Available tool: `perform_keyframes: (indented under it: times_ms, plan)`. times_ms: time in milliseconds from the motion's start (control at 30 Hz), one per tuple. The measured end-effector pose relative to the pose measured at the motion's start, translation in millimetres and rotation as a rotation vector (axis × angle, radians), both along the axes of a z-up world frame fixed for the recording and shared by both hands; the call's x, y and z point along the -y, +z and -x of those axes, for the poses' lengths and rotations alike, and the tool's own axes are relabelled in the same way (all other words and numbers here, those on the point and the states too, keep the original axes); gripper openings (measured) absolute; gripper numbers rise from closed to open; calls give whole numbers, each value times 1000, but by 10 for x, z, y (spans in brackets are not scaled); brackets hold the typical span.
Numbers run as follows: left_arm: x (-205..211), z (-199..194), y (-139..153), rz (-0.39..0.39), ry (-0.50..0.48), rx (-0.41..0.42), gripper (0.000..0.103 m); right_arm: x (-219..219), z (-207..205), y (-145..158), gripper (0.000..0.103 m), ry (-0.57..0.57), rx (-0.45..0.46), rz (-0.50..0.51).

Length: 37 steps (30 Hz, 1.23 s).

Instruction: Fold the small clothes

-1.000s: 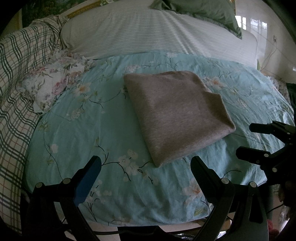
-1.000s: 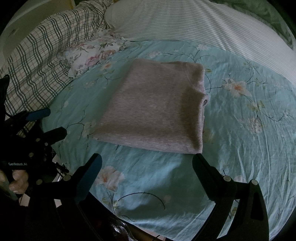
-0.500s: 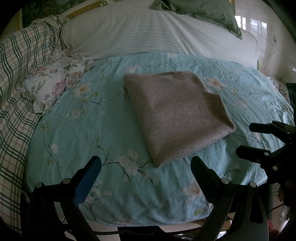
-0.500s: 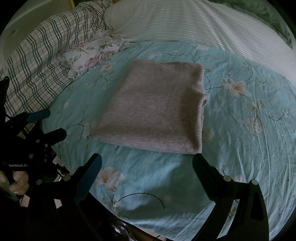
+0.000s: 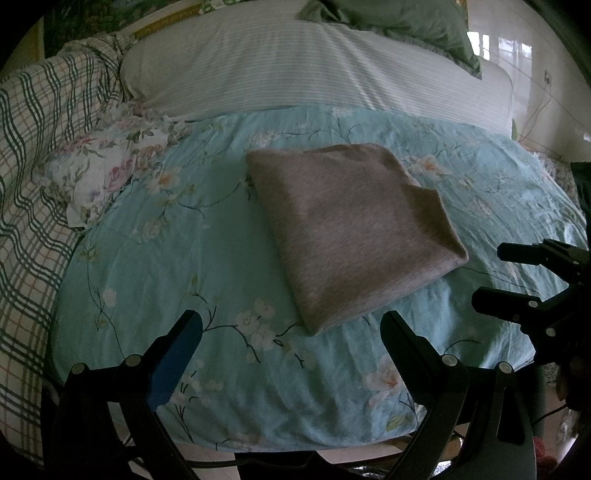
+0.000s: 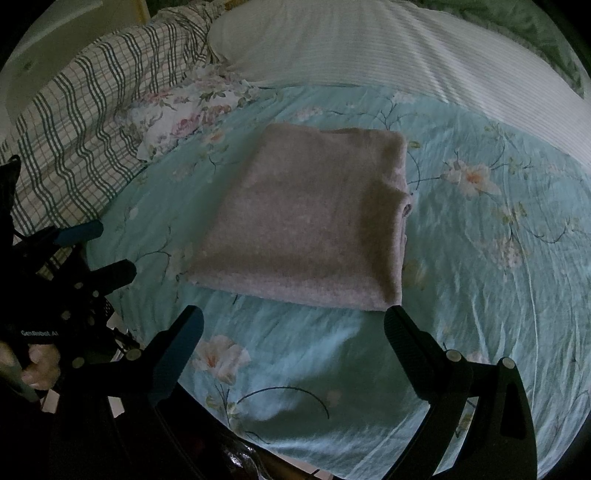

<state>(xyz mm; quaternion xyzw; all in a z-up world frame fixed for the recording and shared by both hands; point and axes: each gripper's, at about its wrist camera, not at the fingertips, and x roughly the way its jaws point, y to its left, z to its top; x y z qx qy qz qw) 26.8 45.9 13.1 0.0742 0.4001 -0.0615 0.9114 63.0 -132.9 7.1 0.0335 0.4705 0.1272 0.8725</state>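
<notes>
A grey garment [image 5: 351, 229] lies folded into a flat rectangle on the teal floral bedsheet [image 5: 166, 258]; it also shows in the right wrist view [image 6: 306, 221]. My left gripper [image 5: 291, 328] is open and empty, held just short of the garment's near corner. My right gripper [image 6: 293, 325] is open and empty, held just short of the garment's near edge. The right gripper also shows at the right edge of the left wrist view [image 5: 517, 280], and the left gripper at the left edge of the right wrist view [image 6: 99, 251].
A floral cloth [image 5: 103, 173] lies bunched at the left of the sheet beside a plaid quilt [image 5: 33, 147]. A white striped bolster [image 5: 295, 62] and a green pillow [image 5: 399, 22] lie at the far side. The bed's near edge runs below both grippers.
</notes>
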Motion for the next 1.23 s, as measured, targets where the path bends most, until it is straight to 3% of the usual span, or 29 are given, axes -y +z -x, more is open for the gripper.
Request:
perform_keyframes:
  times_ms: [1233]
  plan:
    - [134, -389, -63, -26, -11, -3, 97, 164, -392, -114, 98, -25, 4, -28]
